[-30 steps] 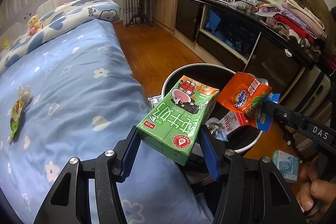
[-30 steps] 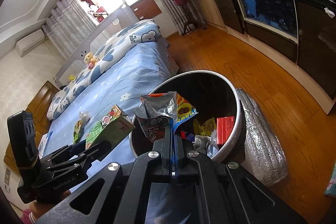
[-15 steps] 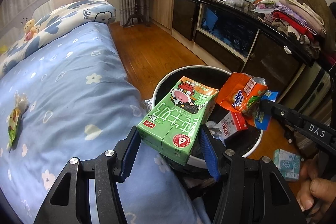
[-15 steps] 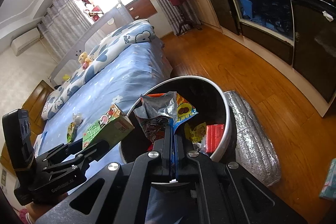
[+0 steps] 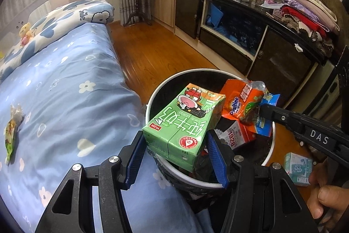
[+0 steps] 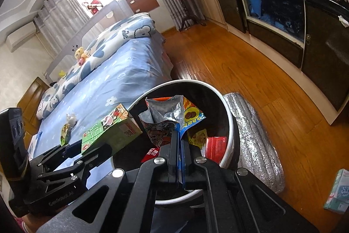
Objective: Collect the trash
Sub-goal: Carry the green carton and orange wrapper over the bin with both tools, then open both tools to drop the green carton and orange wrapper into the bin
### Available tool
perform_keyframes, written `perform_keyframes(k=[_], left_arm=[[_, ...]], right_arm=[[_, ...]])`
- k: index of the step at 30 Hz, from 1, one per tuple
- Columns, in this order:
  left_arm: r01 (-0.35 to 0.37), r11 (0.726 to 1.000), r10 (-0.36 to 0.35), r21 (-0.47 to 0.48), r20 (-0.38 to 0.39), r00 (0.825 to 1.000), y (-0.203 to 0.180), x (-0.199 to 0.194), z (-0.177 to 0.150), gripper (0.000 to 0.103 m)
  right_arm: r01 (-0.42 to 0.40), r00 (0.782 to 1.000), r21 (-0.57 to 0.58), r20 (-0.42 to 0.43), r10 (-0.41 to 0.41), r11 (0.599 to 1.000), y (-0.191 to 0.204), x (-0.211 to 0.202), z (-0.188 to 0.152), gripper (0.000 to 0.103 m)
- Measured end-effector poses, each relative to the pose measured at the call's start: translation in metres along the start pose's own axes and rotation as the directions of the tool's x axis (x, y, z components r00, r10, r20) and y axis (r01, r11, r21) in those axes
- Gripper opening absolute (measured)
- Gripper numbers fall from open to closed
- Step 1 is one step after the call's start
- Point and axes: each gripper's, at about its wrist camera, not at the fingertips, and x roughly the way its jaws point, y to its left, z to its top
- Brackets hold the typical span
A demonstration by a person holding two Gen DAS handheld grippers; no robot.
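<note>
Two loads hanging over bin (image 5: 152, 99): your left gripper (image 5: 174, 158) clamping green milk carton (image 5: 183, 121) above near rim, risking bed-side spill; right gripper (image 6: 180, 145) pinching snack wrapper (image 6: 168, 117), possibly snagging.

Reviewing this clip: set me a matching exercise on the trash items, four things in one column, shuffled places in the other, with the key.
Things:
1. green milk carton
2. orange snack wrapper
3. red 1928 box
4. small green packet

Places:
A. lying on the blue bedspread
B. between the left gripper's pads
C. lying inside the bin
D. pinched in the right gripper

Pairs: 1-B, 2-D, 3-C, 4-A
</note>
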Motion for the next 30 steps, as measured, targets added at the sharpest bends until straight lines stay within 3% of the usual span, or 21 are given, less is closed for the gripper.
perform_keyframes(k=[5, 11, 16, 22, 30], left_arm=[[0.006, 1.000, -0.006, 0.001, -0.016, 1.000, -0.002, 0.007, 0.007, 0.055], [0.025, 1.000, -0.025, 0.000, -0.027, 0.999, -0.002, 0.009, 0.011, 0.059], [0.032, 0.999, -0.032, -0.030, -0.021, 0.999, 0.004, 0.005, 0.009, 0.064], [0.022, 0.997, -0.022, -0.071, 0.004, 1.000, 0.019, -0.011, -0.007, 0.072], [-0.022, 0.989, 0.024, -0.149, 0.016, 1.000, 0.049, -0.037, -0.045, 0.073]], right_arm=[[0.007, 1.000, 0.000, -0.023, -0.007, 1.000, -0.001, 0.008, 0.002, 0.001], [0.012, 0.999, 0.017, -0.046, -0.011, 1.000, -0.007, 0.014, 0.007, 0.009], [-0.005, 0.999, 0.033, -0.031, 0.006, 0.999, -0.008, 0.009, 0.007, 0.042], [-0.027, 1.000, 0.052, -0.003, 0.027, 0.998, -0.002, 0.000, 0.005, 0.066], [-0.063, 0.998, 0.016, 0.017, 0.063, 0.998, 0.028, -0.007, -0.004, 0.072]])
